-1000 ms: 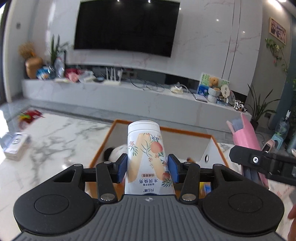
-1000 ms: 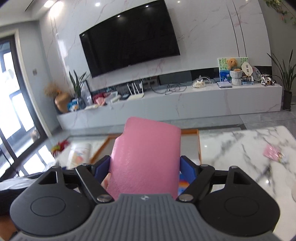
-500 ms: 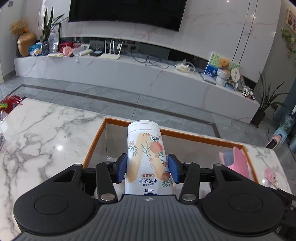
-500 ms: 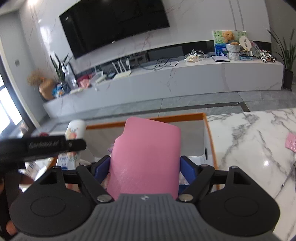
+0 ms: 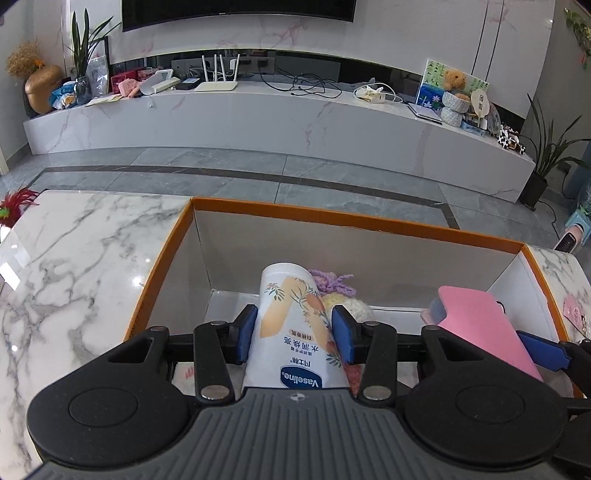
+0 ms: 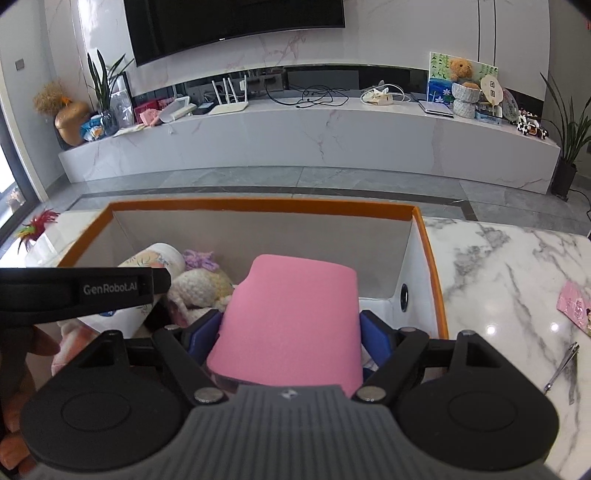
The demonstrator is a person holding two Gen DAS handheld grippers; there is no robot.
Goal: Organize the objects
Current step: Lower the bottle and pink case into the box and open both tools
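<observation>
Both grippers have come down from above the rim since the earlier frames, and their loads now sit low inside the orange-edged open cardboard box (image 5: 354, 221). Left gripper (image 5: 294, 334): its blue fingers (image 5: 245, 332), which have just closed a little further, are clamped on the one white Vaseline lotion bottle with a floral print (image 5: 291, 314), cap end pointing into the box's left part. Right gripper (image 6: 291, 334): its fingers stand wide but pressed on the sides of the one flat pink foam-like pad (image 6: 291, 321), held over the box's right part. Whether either item touches the box floor cannot be told, since the gripper bodies cover their lower ends. Behind the bottle lies a crocheted toy in cream and purple yarn (image 6: 201, 280), half hidden, its shape hard to make out. One box stands on the white marble-veined worktop (image 5: 81, 266); on the right of it lie a small pink packet (image 6: 576, 306) and a metal nail clipper (image 6: 563, 363), and a red feathery thing (image 5: 16, 203) is cut off at the left edge. Beyond are a grey tiled floor, a long white marble TV console (image 5: 258, 122) crowded with clutter, and one black wall-mounted television (image 6: 236, 26), its top cut off.
</observation>
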